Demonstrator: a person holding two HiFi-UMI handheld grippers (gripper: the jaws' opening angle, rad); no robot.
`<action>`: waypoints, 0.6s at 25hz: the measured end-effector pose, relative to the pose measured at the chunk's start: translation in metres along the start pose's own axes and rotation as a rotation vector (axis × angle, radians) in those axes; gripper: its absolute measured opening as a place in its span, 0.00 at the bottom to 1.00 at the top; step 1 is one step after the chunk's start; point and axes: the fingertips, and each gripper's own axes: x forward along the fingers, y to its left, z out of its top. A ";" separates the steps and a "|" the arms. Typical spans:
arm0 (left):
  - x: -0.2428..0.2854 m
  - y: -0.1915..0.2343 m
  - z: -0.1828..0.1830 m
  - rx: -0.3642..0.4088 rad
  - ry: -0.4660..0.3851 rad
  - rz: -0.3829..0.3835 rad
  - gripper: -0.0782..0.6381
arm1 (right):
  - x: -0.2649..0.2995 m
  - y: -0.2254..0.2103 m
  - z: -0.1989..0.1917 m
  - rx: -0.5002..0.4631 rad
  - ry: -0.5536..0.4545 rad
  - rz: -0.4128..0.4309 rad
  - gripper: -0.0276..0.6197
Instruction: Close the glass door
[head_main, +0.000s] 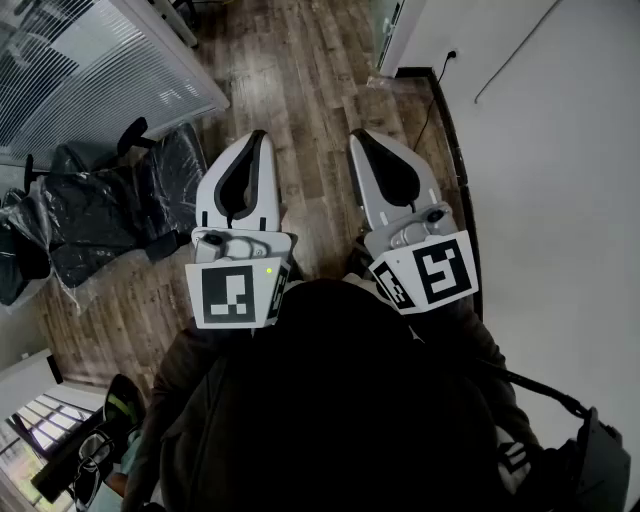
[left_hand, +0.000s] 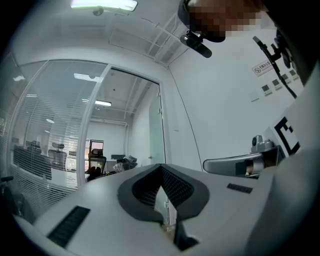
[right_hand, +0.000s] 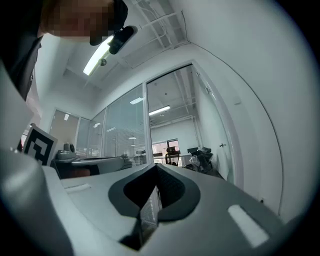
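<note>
Clearly, both grippers are held close before the person's body, side by side above the wooden floor (head_main: 300, 80). The left gripper (head_main: 257, 137) has its jaws closed, the tips touching, and nothing is between them; its own view shows the same (left_hand: 161, 166). The right gripper (head_main: 363, 136) is closed and empty too (right_hand: 156, 166).

The glass door (left_hand: 156, 127) stands open, well apart from both grippers. In the left gripper view it is at 12 o'clock, straight beyond the jaw tips. In the right gripper view it (right_hand: 214, 135) is at about 2 o'clock, swung against the white wall (head_main: 560, 150), which in the head view is at 3 o'clock. Chairs wrapped in plastic (head_main: 110, 215) stand at 9 o'clock of the left gripper, near a glass partition with blinds (head_main: 90, 70).
</note>
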 end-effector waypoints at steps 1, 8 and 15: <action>0.001 -0.002 -0.006 -0.002 0.034 0.009 0.10 | -0.001 -0.004 0.000 0.000 0.000 0.001 0.04; 0.020 -0.033 -0.024 -0.010 0.090 0.038 0.10 | -0.016 -0.041 -0.005 0.002 0.006 0.014 0.04; 0.031 -0.056 -0.047 -0.019 0.126 0.090 0.10 | -0.026 -0.077 -0.021 0.062 0.022 0.036 0.05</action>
